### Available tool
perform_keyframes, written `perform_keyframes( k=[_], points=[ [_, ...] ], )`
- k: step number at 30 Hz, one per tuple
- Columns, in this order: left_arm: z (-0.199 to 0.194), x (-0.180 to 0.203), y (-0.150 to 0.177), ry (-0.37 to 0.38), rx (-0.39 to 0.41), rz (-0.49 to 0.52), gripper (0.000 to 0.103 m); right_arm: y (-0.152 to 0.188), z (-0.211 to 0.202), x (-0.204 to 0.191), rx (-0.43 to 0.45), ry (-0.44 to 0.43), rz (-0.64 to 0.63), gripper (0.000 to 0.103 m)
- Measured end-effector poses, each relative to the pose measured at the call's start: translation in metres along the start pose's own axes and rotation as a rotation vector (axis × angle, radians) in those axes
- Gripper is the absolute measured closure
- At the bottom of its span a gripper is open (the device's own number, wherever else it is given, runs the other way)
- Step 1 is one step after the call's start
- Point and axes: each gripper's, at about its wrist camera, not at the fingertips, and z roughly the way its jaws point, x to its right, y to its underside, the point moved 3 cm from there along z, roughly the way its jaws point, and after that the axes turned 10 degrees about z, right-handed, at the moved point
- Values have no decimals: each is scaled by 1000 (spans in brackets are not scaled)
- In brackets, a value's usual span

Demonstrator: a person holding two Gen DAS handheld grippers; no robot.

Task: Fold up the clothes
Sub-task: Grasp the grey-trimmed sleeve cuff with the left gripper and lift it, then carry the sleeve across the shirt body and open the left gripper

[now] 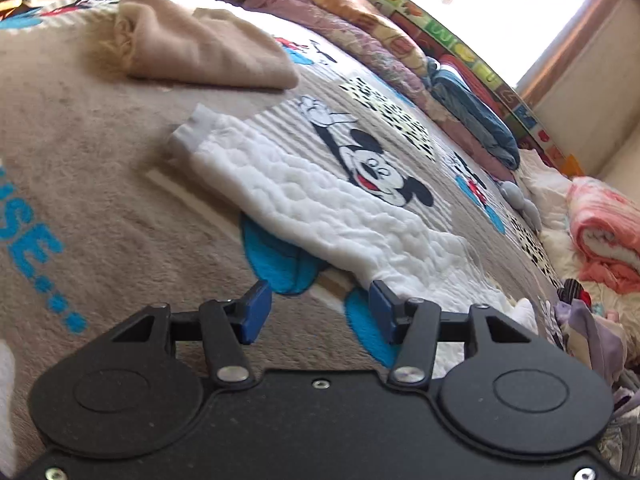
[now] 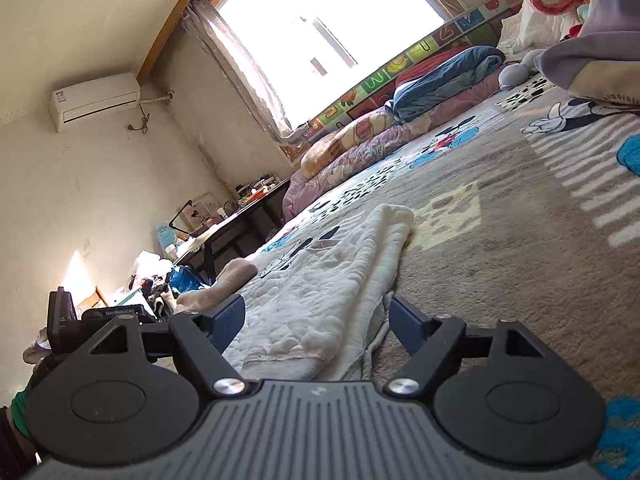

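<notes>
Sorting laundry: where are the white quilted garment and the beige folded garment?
white quilted garment (image 1: 320, 208), left wrist view, middle of its quilted leg.
beige folded garment (image 1: 200, 52), left wrist view, top of the fold.

White garment (image 2: 320, 280) between parted fingers (image 2: 228, 318)

Sunlit window (image 2: 320, 40), cream walls (image 2: 100, 184)

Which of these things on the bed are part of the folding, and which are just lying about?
Part of the job:
- white quilted garment, spread flat
- left gripper, open
- right gripper, open

Just lying about:
- beige folded cloth
- blue bedding by the window
- pink rolled blanket
- air conditioner
</notes>
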Motion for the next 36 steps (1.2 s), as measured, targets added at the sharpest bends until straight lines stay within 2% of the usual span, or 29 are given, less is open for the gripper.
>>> perform_keyframes(
  k=[1,4,6,10,13,14,16,18,19,22,26,29,31,36],
  points=[
    [2,-13,1,12,2,-51,51,1,1,0,-4,2,-1,24],
    [3,-42,-6,111,26,-248,50,2,5,1,-17,8,-1,23],
    [5,-51,-17,103,61,-303,50,2,5,3,-23,9,15,22],
    [15,-61,-31,95,86,-351,50,1,6,8,-30,15,43,22],
    [19,-59,-37,85,106,-341,55,0,7,10,-37,22,54,22],
    [20,-58,-38,88,115,-343,57,0,8,11,-42,23,58,21],
    [23,-57,-40,93,134,-346,69,0,9,12,-51,23,67,20],
    [25,-56,-42,98,153,-349,90,-1,10,13,-58,22,75,19],
    [23,-53,-44,103,170,-345,93,-1,10,14,-61,22,78,19],
    [10,-27,-52,144,234,-241,96,-1,11,15,-69,22,84,18],
    [-9,46,-52,168,291,96,96,-2,12,16,-76,24,89,18],
    [-10,103,-36,169,296,364,96,-2,13,16,-79,25,92,18],
    [-7,135,-19,156,291,505,96,-2,13,16,-82,26,92,18],
    [17,175,8,189,234,631,96,-3,13,14,-97,17,98,18]
  ],
)
